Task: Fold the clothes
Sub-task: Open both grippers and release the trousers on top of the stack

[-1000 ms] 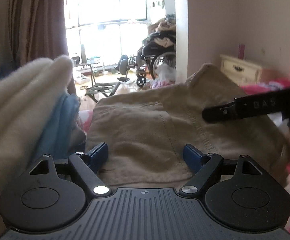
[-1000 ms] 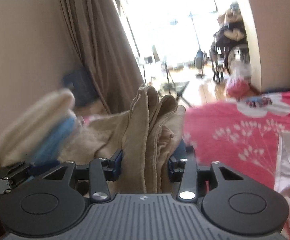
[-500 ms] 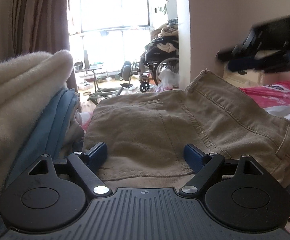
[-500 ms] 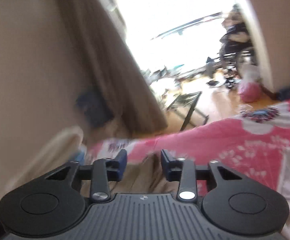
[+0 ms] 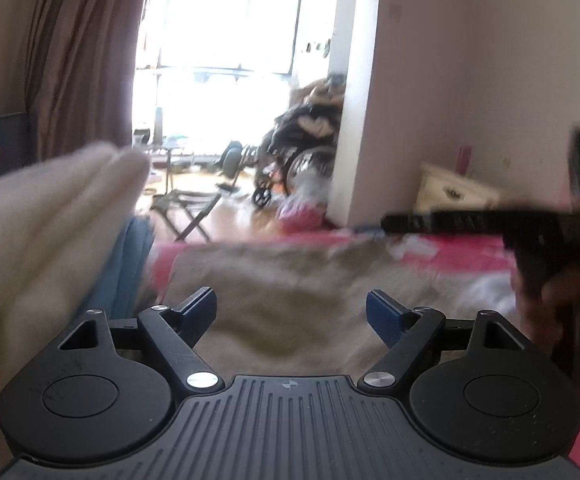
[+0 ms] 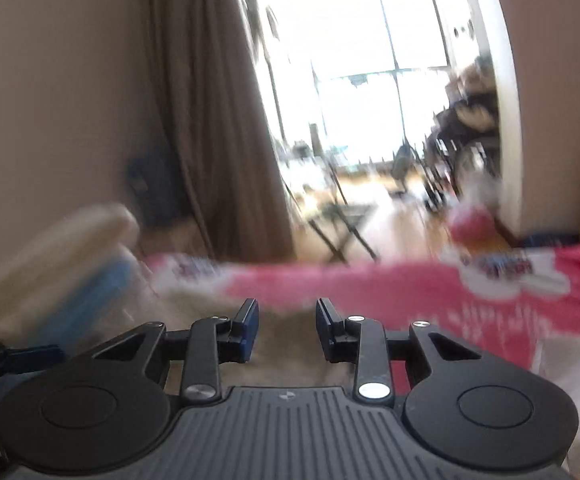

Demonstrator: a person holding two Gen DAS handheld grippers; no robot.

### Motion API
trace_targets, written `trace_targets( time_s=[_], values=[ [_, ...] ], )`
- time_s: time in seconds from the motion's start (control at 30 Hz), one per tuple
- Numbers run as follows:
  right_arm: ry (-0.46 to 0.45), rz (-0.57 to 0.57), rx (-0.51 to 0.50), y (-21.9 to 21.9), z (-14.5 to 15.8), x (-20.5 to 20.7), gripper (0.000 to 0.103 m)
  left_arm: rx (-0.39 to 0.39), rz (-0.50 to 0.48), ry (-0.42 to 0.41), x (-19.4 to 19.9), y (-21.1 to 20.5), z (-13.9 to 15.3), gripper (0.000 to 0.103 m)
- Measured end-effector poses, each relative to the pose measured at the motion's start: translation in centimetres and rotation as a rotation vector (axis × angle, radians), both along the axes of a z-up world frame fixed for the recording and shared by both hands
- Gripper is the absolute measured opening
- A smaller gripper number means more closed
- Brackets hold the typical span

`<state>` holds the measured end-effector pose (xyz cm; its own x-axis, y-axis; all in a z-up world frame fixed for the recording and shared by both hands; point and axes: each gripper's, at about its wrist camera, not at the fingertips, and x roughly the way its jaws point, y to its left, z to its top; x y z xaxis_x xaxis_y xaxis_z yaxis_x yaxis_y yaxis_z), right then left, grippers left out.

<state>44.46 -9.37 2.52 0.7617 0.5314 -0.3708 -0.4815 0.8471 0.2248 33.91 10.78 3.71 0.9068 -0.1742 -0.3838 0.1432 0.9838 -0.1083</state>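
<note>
Tan folded trousers [image 5: 290, 300] lie on the pink floral bed cover [image 5: 470, 252], blurred by motion. My left gripper [image 5: 290, 308] is open and empty above their near edge. My right gripper [image 6: 288, 316] is open and empty, just above the same tan trousers [image 6: 286, 344]. The right gripper also shows in the left wrist view [image 5: 490, 222] as a dark bar at the right. A stack of folded cream and blue garments [image 5: 50, 232] lies at the left; it also shows in the right wrist view [image 6: 62, 264].
A white garment [image 6: 570, 380] lies on the bed cover [image 6: 410, 292] at the right. A brown curtain [image 6: 210, 120], a bright window, a wheelchair [image 5: 302, 160] and a cream bedside cabinet [image 5: 450, 196] stand beyond the bed.
My right gripper let go of the tan trousers, lifted away and swung, and now sits open over them. My left gripper rose and pulled back a little. Both views are blurred.
</note>
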Motion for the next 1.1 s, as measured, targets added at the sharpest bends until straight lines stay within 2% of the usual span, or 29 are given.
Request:
trace_targets(
  time_s=[0.03, 0.1, 0.17, 0.2, 0.23, 0.3, 0.4, 0.43, 0.47, 0.53, 0.6, 0.67, 0.73, 0.77, 0.83, 0.97, 1.1],
  values=[
    [-0.016, 0.01, 0.029, -0.4, 0.3, -0.6, 0.034, 0.008, 0.001, 0.008, 1.0, -0.3, 0.3, 0.083],
    [0.013, 0.04, 0.051, -0.4, 0.0, -0.7, 0.034, 0.037, 0.029, 0.039, 3.6, -0.7, 0.0, 0.083],
    [0.093, 0.071, 0.041, 0.2, -1.1, -0.1, 0.034, 0.007, 0.095, 0.16, 6.4, 0.3, -1.6, 0.082],
    [0.161, 0.071, 0.009, 0.9, -2.2, 0.5, 0.033, -0.022, 0.133, 0.235, 7.8, 1.0, -2.5, 0.08],
    [0.174, 0.062, -0.034, 1.3, -3.2, 0.9, 0.03, -0.067, 0.162, 0.287, 8.7, 1.8, -3.1, 0.079],
    [0.178, 0.051, -0.088, 1.9, -4.1, 1.2, 0.027, -0.165, 0.193, 0.286, 8.5, 3.3, -2.9, 0.076],
    [0.187, 0.012, 0.006, 1.1, -2.2, 0.2, 0.031, -0.23, 0.207, 0.244, 5.9, 4.4, -1.3, 0.078],
    [0.152, 0.028, 0.061, 0.4, -1.1, -1.1, 0.031, -0.241, 0.196, 0.226, 4.7, 4.9, -0.8, 0.078],
    [0.102, 0.04, 0.088, -0.2, 0.1, -2.8, 0.031, -0.233, 0.173, 0.2, 3.1, 5.2, -0.4, 0.079],
    [0.022, 0.069, 0.079, -1.6, 1.5, -6.0, 0.031, -0.151, 0.122, 0.145, -0.5, 5.0, 0.1, 0.081],
    [-0.007, 0.104, 0.066, -1.9, 1.8, -8.4, 0.031, 0.013, 0.082, 0.108, -4.0, 3.5, -0.4, 0.081],
    [0.017, 0.126, 0.017, -1.8, 0.8, -9.8, 0.031, 0.249, 0.04, 0.081, -6.4, 0.8, -2.0, 0.083],
    [0.081, 0.098, -0.114, -0.1, -1.9, -9.3, 0.029, 0.436, 0.024, 0.119, -6.7, -1.7, -4.4, 0.083],
    [0.116, 0.078, -0.178, 0.8, -3.4, -8.8, 0.029, 0.478, 0.03, 0.122, -6.8, -2.3, -5.4, 0.083],
    [0.117, 0.043, -0.172, 1.0, -3.4, -9.4, 0.029, 0.472, 0.066, 0.105, -7.3, -2.6, -5.5, 0.083],
    [0.144, -0.018, -0.108, 0.0, -1.7, -11.7, 0.03, 0.34, 0.123, 0.15, -9.4, -2.2, -3.4, 0.082],
    [0.195, -0.038, -0.106, -2.9, -1.5, -16.9, 0.03, 0.264, 0.132, 0.134, -13.9, -3.5, -1.8, 0.083]
  ],
)
